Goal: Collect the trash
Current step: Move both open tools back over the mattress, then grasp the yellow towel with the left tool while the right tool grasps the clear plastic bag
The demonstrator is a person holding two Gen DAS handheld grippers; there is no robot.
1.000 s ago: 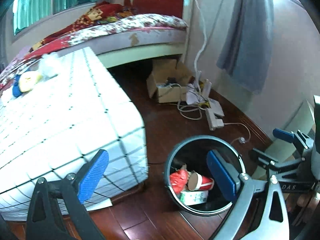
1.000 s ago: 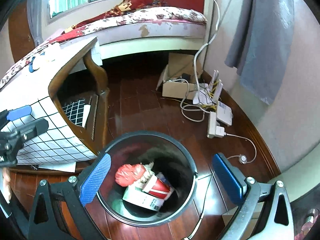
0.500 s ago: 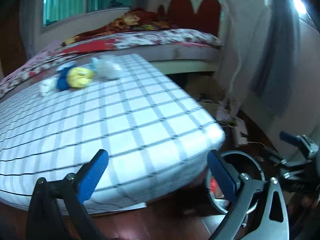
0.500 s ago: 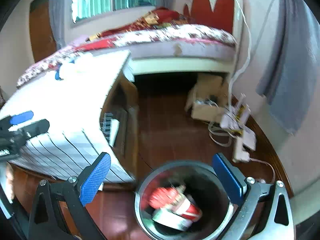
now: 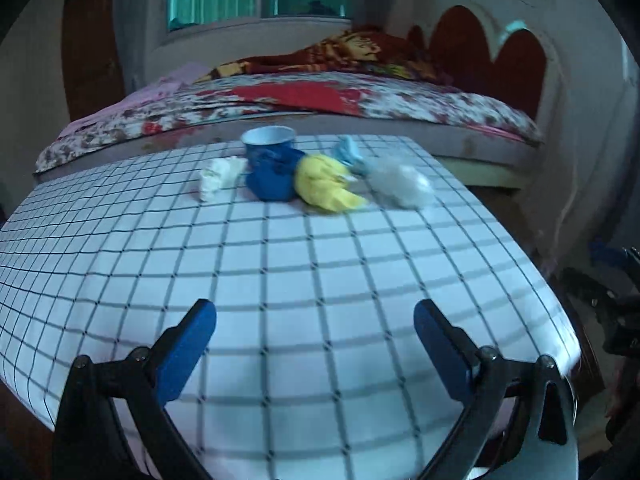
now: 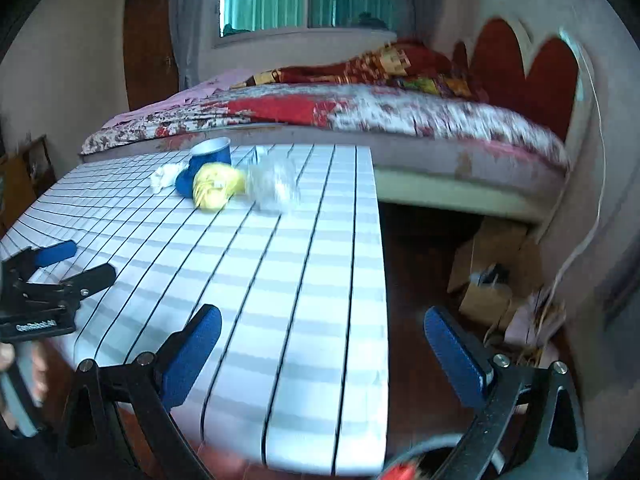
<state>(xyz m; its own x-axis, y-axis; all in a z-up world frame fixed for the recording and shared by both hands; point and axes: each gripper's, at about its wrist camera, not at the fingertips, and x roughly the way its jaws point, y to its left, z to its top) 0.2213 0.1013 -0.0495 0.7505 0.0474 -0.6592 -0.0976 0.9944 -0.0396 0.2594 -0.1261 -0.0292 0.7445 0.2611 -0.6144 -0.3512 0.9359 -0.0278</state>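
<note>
Trash lies at the far end of the checked table (image 5: 320, 264): a blue paper cup (image 5: 269, 147), a blue wad (image 5: 272, 182), a yellow crumpled wrapper (image 5: 326, 186), a white paper ball (image 5: 218, 176), a clear plastic wad (image 5: 400, 184) and a light blue scrap (image 5: 349, 152). The right wrist view shows the cup (image 6: 211, 154), yellow wrapper (image 6: 216, 186) and clear plastic (image 6: 274, 184). My left gripper (image 5: 314, 354) is open and empty over the table's near edge. My right gripper (image 6: 320, 356) is open and empty at the table's right corner. The trash bin's rim (image 6: 412, 460) shows below it.
A bed (image 5: 360, 104) with a floral cover stands behind the table. A cardboard box (image 6: 488, 276) and cables (image 6: 536, 320) lie on the wooden floor by the wall at right. The left gripper (image 6: 60, 264) shows in the right wrist view.
Both grippers have risen and swung from above the bin toward the tabletop. The bin has dropped almost out of view. Both stay open and empty.
</note>
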